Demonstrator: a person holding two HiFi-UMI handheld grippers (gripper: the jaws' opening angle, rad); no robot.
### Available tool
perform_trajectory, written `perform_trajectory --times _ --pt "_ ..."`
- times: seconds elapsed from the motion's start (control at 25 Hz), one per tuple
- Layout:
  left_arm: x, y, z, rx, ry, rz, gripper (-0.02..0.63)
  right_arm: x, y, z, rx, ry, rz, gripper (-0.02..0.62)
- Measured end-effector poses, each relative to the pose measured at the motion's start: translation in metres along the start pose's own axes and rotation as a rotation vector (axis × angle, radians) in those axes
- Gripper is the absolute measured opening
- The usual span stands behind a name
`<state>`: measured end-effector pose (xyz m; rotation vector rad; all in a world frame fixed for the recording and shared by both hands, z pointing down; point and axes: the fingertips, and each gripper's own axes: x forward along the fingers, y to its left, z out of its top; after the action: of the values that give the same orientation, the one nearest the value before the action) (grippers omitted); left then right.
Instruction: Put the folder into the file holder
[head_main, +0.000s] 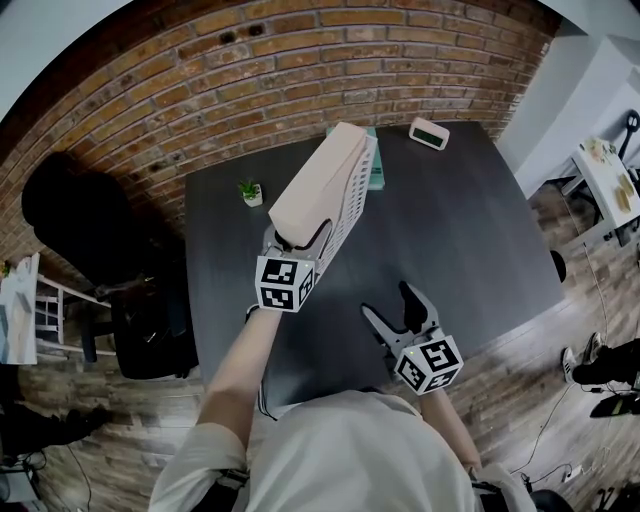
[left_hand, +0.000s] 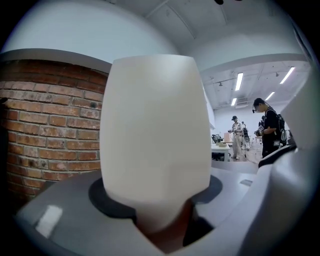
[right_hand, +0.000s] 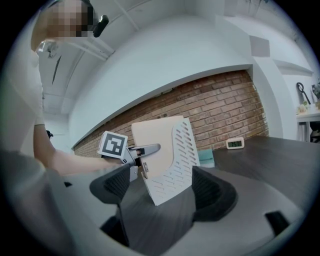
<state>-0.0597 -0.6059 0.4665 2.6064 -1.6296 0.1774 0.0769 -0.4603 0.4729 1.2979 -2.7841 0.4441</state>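
Beige folder (head_main: 315, 185), clenched by left gripper (head_main: 300, 238), is being seated in tilted file holder (head_main: 352, 205) (right gripper (head_main: 390, 303) released, empty); levelling seems needed next.

1. A dark counter (head_main: 470, 240) lies under the right fingers (head_main: 378, 325) and runs ahead of them to a red brick wall (head_main: 300, 60).
2. A wood plank floor (head_main: 520, 375) shows to the right of those fingers and behind them.
3. Well to their left, past the counter's edge, stand a black chair (head_main: 145, 330) and a white shelf (head_main: 40, 310).
4. Far to their right, a white table (head_main: 610, 185) stands by a pale wall (head_main: 590, 90).
5. Ahead and to the right of the left fingers (right_hand: 150, 148), bright strip lights (left_hand: 239, 81) hang on a white ceiling (left_hand: 165, 25) over an open room.
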Motion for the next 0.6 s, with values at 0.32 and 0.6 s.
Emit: perform_trajectory --times 0.32,0.6 --pt "0.0 0.005 -0.005 -0.09 0.011 0.007 0.344 -0.014 0.012 -0.003 0.004 0.005 -0.009 0.388" --pt "-0.037 0.003 -0.017 -0.107 0.055 0.025 0.377 -0.035 0.031 -0.011 0.007 0.016 -0.022 0.388"
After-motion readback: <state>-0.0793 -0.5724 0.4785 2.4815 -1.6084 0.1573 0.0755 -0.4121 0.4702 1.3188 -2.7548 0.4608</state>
